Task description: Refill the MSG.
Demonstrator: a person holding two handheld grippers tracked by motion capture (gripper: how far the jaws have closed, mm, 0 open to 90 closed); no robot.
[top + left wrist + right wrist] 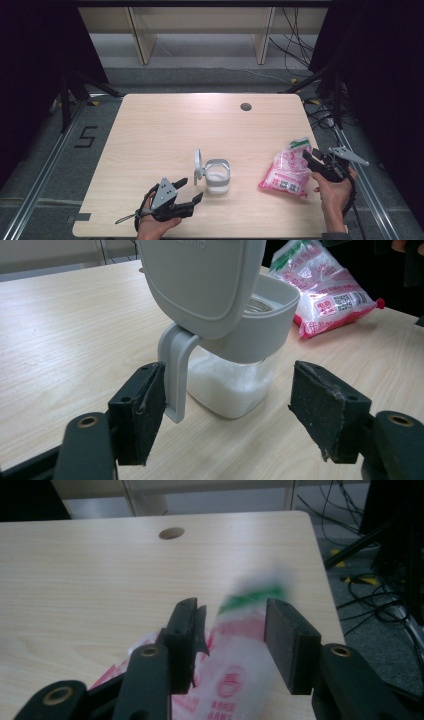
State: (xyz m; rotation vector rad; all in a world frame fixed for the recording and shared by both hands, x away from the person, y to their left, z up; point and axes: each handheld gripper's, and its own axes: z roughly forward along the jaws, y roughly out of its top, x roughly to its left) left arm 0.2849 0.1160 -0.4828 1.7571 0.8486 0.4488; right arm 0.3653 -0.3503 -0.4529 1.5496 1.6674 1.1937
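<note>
Holding both grippers with jaws apart, you keep the left gripper (192,190) at the jar's (218,176) seven o'clock and the right gripper (311,159) astride the bag's (287,174) top without pinching it.

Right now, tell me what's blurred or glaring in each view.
High view: soft glare on the table's far half. Left gripper view: jar sharp, its raised lid cropped. Right gripper view: bag's green top smeared between the jaws.

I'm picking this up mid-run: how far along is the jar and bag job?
Done: the jar stands with its lid flipped up and white grains inside. In hand: the right gripper stands open around the bag's top. Left, probably: closing the lid; the left gripper waits open at the jar.
</note>
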